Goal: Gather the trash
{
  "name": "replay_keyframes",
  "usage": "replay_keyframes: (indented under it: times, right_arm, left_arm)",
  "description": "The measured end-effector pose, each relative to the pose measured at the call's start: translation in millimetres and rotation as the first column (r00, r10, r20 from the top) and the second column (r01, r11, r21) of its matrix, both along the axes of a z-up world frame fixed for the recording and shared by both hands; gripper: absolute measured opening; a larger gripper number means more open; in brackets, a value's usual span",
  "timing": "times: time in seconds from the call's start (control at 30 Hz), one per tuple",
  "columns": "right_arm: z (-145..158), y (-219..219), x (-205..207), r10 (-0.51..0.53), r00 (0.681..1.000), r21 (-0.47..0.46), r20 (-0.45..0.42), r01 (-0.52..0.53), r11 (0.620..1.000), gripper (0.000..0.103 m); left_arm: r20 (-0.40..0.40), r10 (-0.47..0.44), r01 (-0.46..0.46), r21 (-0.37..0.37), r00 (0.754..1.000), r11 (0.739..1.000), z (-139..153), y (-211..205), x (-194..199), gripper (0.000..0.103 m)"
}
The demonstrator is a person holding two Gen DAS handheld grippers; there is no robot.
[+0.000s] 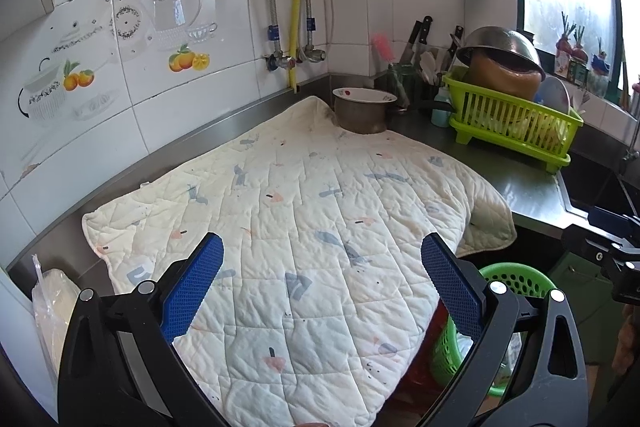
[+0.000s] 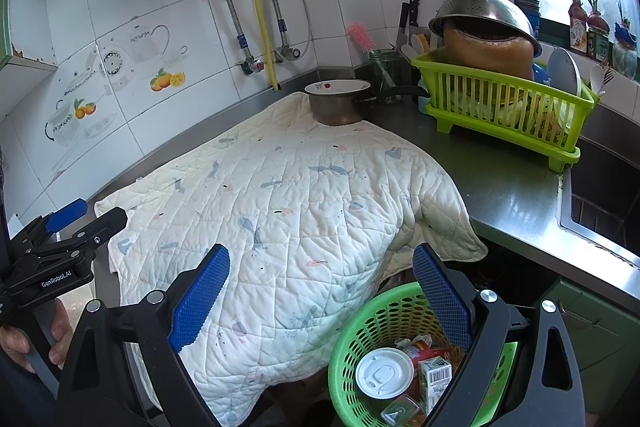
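Note:
A green perforated trash basket stands below the counter's front edge, partly under the quilt's overhang. It holds a cup with a white lid, a small carton and other scraps. It also shows in the left wrist view, behind the right finger. My right gripper is open and empty, above the basket's near left rim. My left gripper is open and empty over the white quilted cloth. The left gripper also appears at the left edge of the right wrist view.
The quilt covers most of the steel counter. A metal pot stands on its far corner. A lime dish rack with a colander stands at the right, next to the sink. A plastic bag lies at the left.

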State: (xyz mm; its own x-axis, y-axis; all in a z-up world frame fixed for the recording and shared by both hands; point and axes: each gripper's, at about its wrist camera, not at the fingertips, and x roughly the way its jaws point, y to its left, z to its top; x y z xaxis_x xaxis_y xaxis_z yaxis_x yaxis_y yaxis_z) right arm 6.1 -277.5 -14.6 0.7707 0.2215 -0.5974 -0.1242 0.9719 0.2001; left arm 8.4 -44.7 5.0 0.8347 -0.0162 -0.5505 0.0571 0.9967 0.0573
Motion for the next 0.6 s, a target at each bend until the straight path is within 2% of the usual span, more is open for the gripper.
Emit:
replay_keyframes:
  times: [0.6]
  right_arm:
    - [1.1, -2.9, 0.3, -0.020, 1.000, -0.025, 0.023, 0.020, 0.999, 0.090]
  left_arm:
    - [0.009, 0.008, -0.008, -0.014, 1.000, 1.000, 0.2, 0.5, -0.9, 0.098]
